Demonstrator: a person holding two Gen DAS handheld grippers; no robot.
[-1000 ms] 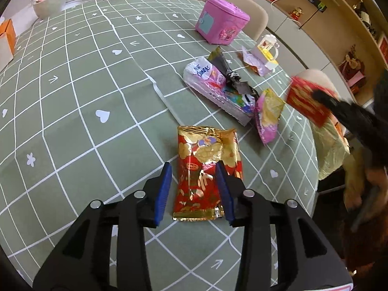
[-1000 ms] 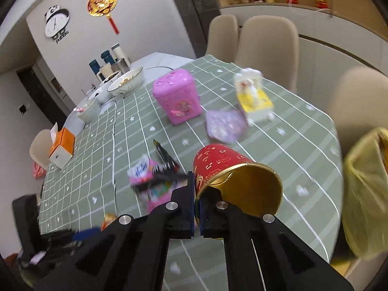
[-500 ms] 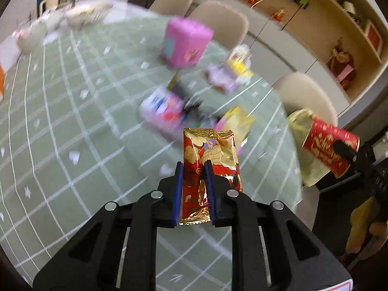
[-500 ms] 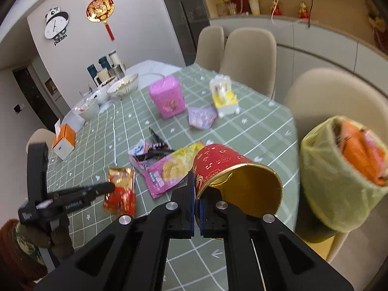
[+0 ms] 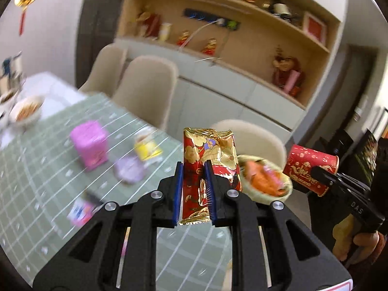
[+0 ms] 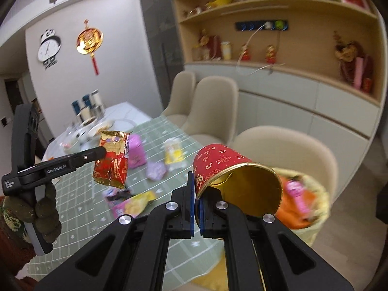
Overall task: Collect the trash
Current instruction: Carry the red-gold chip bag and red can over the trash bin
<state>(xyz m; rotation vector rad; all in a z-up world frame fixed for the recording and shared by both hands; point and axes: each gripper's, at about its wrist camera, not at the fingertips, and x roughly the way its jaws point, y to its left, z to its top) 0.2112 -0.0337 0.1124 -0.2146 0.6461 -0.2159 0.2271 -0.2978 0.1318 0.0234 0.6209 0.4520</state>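
Looking left to right in my right wrist view: wall with a panda clock [image 6: 49, 48] and a red-gold hanging ornament [image 6: 89, 42], then the table [image 6: 92, 220] under a green grid-pattern cloth. Bowls [image 6: 97, 125] and canisters sit at its far end. On the cloth lie a pink box [image 6: 136, 150], a yellow-white carton [image 6: 173, 154], a lilac wrapper [image 6: 156, 171] and a pink-yellow snack bag [image 6: 134, 203]. Beige chairs [image 6: 213, 106] stand behind, with shelving of figurines [image 6: 349, 58] to the right.

Left gripper [image 5: 192, 190]: jaws nearly together, pinching a red-gold foil wrapper [image 5: 208, 167] upright, clear of the table. The left wrist view is motion-blurred, so table items there are indistinct.

Right gripper [image 6: 197, 205]: jaws fully closed on the rim wall of a red paper cup [image 6: 219, 161], gold interior facing the camera, cup tipped sideways.

Far right, beside the table edge: a bin lined with a yellow bag [image 6: 312, 215], holding orange and pink waste; I think the cup hangs just beside its rim.
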